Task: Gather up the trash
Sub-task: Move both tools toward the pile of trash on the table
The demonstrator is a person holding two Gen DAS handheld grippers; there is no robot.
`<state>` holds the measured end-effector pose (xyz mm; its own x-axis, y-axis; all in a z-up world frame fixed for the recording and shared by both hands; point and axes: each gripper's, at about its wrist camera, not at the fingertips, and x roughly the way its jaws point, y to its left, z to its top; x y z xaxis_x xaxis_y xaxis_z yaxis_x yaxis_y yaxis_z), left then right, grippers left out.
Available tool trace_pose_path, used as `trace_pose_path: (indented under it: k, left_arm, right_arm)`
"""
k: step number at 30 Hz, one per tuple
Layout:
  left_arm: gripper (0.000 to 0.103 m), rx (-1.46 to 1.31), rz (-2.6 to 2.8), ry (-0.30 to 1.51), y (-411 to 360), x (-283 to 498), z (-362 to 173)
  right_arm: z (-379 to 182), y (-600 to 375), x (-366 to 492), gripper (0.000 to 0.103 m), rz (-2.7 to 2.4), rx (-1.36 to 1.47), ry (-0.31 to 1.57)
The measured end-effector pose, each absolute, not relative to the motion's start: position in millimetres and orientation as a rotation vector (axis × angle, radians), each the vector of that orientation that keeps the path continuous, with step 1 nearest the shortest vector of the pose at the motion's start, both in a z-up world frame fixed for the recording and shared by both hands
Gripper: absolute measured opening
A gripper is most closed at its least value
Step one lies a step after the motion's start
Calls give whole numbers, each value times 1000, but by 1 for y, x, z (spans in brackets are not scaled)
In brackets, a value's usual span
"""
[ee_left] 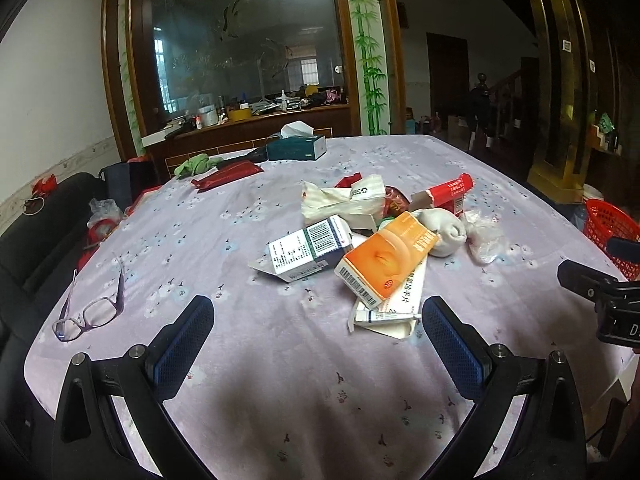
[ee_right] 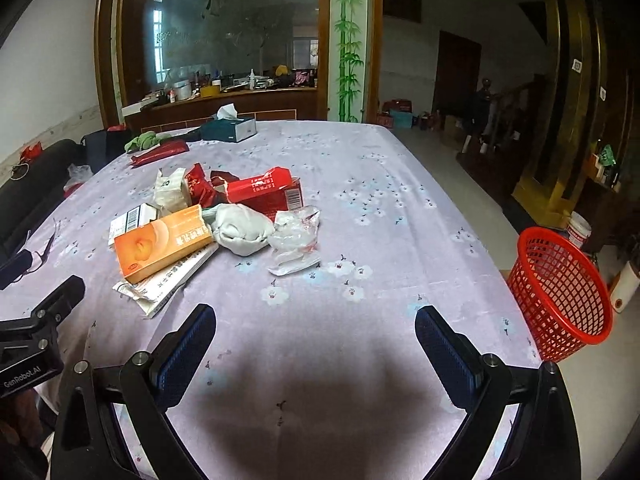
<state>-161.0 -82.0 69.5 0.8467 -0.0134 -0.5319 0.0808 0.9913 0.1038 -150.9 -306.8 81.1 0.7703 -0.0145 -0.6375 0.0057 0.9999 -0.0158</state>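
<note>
Lilac cloth with small white blossoms covers the worktop, and both my grippers hang over its near edge with nothing in them. My left gripper has its blue-padded fingers spread wide above bare cloth; my right gripper is spread just as wide, also over bare cloth.

Near the left edge lie purple-framed glasses, well apart from everything else. Toward the far left corner sit a green cloth, a dark red packet and a teal tissue box with a tissue sticking up.

The trash sits in one heap around the middle of the worktop. At its left is a white carton with a barcode, flaps open. An orange box leans on it and rests over a flat white carton nearer to me. Behind them is a crumpled white paper bag, with red wrappers against it. A rolled grey-white sock touches the orange box's far end, and a red carton with an open flap lies just behind the sock. Crinkled clear plastic lies at the heap's right side, touching the sock.

Off the right edge of the worktop, a red mesh basket stands on the floor.
</note>
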Motion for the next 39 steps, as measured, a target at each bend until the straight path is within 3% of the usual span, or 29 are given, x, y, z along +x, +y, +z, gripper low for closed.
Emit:
trace_pose_path:
  k: [39]
  left_arm:
    - [103,129,-93,589,-88,-156,61]
  right_arm:
    - [77,-305,-145,98,-31,-6,729]
